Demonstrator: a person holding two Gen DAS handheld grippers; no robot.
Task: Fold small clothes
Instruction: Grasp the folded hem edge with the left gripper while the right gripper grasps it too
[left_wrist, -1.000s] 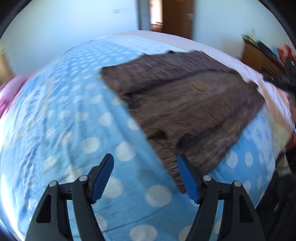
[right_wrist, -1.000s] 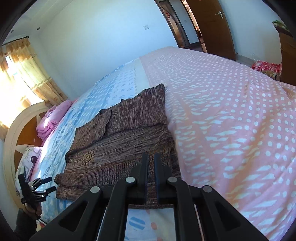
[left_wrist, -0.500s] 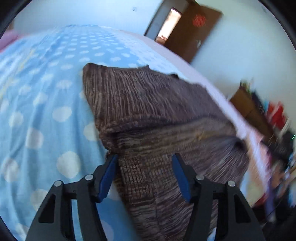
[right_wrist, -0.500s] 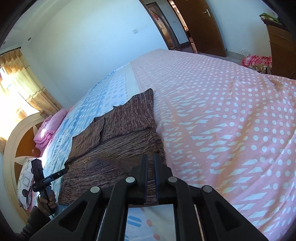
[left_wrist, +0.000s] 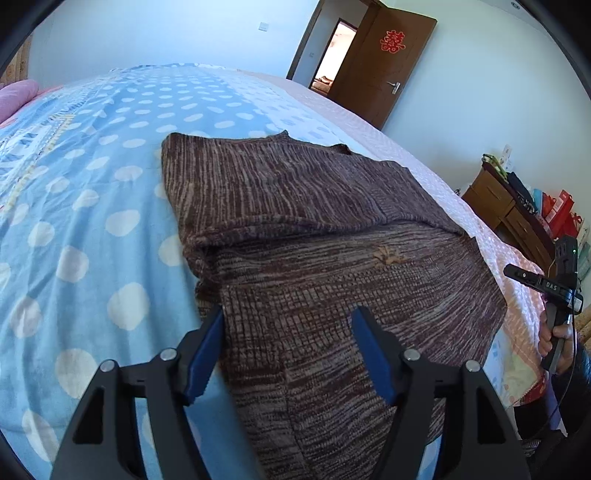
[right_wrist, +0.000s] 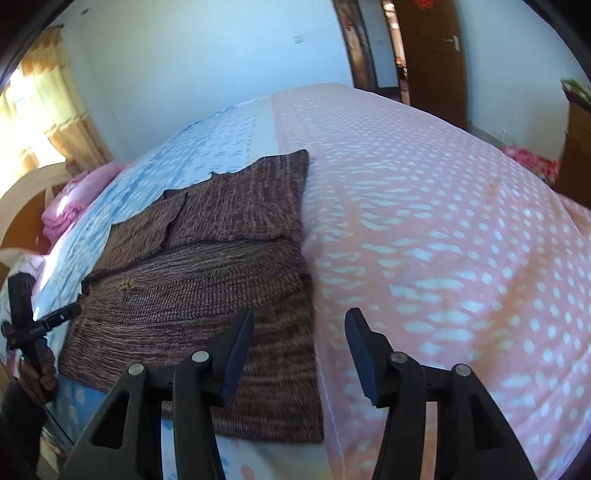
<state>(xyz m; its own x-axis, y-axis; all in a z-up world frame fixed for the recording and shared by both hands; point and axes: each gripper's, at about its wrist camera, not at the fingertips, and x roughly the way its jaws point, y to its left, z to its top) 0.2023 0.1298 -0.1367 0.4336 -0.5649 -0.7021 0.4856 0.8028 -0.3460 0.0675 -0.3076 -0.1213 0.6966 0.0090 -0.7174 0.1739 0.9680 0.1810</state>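
A brown knit sweater (left_wrist: 314, 229) lies flat on the bed with its sleeves folded in across the top (right_wrist: 207, 266). My left gripper (left_wrist: 290, 345) hovers over the sweater's near left edge. Its jaws are opening, knit lies under the gap, and the blue pads (left_wrist: 207, 350) do not press on it. My right gripper (right_wrist: 299, 345) hangs over the sweater's near right edge, where it meets the pink sheet. Its jaws are opening too, with nothing pinched between them.
The bed has a blue dotted sheet (left_wrist: 92, 192) on the left and a pink dotted sheet (right_wrist: 443, 229) on the right. Pink pillows (right_wrist: 74, 199) lie at the head. A wooden door (left_wrist: 380, 66) and a dresser (left_wrist: 506, 214) with bags stand beyond.
My left gripper moved from over the blue sheet onto the sweater's left edge and rolled. My right gripper's jaws went from shut to open and dropped closer to the sweater's right edge.
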